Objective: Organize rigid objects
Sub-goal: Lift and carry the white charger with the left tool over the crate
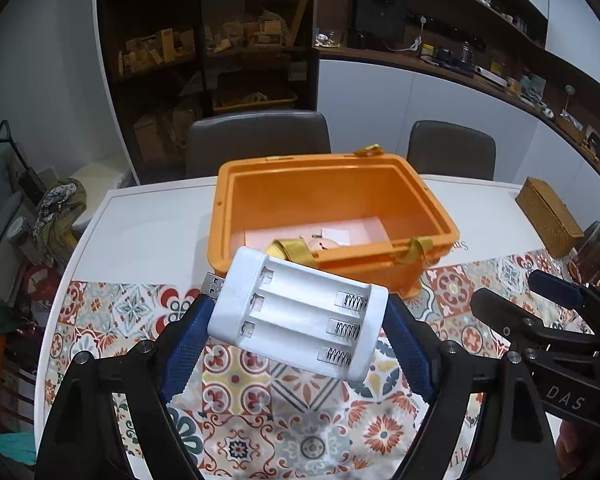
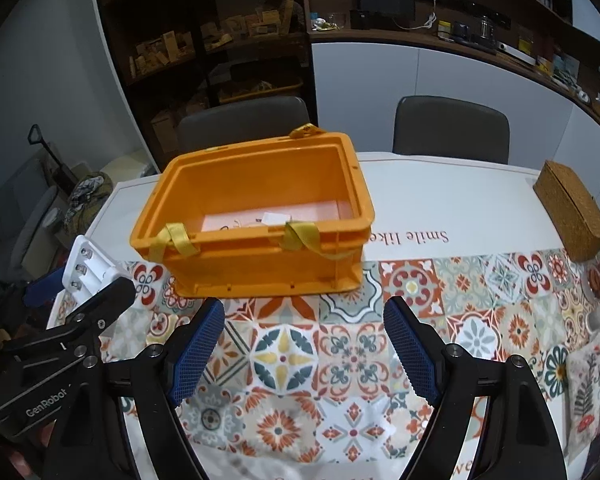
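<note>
Overhead, my left gripper [image 1: 300, 320] clamps 1 white battery charger [image 1: 296, 316] near 1 orange crate [image 2: 260, 216]; my right gripper [image 2: 304, 348] gapes empty; 2 chairs [image 2: 452, 128] and 1 wicker box [image 2: 572, 216] sit beyond.

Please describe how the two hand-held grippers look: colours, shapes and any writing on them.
Both are alike. The left gripper and the right gripper have black plastic bodies with silver screws and two fingers faced with blue textured pads. White lettering is printed on their sides: "GenRobot" on the left, "DAS" on the right.
</note>
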A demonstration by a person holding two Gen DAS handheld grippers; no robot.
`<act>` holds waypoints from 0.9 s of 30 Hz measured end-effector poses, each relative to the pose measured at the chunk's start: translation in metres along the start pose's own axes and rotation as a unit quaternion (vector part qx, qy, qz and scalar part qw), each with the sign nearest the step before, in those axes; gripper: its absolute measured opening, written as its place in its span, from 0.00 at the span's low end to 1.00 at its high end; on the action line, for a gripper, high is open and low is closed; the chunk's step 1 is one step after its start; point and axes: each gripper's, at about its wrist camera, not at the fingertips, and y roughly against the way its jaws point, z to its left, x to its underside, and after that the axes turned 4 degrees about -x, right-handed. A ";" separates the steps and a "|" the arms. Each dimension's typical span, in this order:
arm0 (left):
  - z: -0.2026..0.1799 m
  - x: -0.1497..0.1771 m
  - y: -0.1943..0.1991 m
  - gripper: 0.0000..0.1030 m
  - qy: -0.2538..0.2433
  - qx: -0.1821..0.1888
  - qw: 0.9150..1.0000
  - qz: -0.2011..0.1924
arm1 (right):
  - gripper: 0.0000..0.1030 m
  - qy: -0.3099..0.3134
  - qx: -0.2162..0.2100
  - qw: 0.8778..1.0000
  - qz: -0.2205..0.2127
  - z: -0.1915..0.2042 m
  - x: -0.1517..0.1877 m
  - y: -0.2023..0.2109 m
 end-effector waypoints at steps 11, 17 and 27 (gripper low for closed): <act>0.012 -0.033 -0.013 0.82 0.014 0.000 1.000 0.003 | 0.80 0.011 0.003 1.000 -0.004 0.005 -0.038 -0.011; 0.014 -0.059 -0.021 0.82 0.012 -0.004 1.000 -0.001 | 0.80 0.015 0.004 1.000 -0.001 0.008 -0.065 -0.020; 0.015 -0.093 -0.043 0.82 0.003 -0.019 1.000 0.007 | 0.80 0.023 0.011 1.000 0.015 0.011 -0.102 -0.040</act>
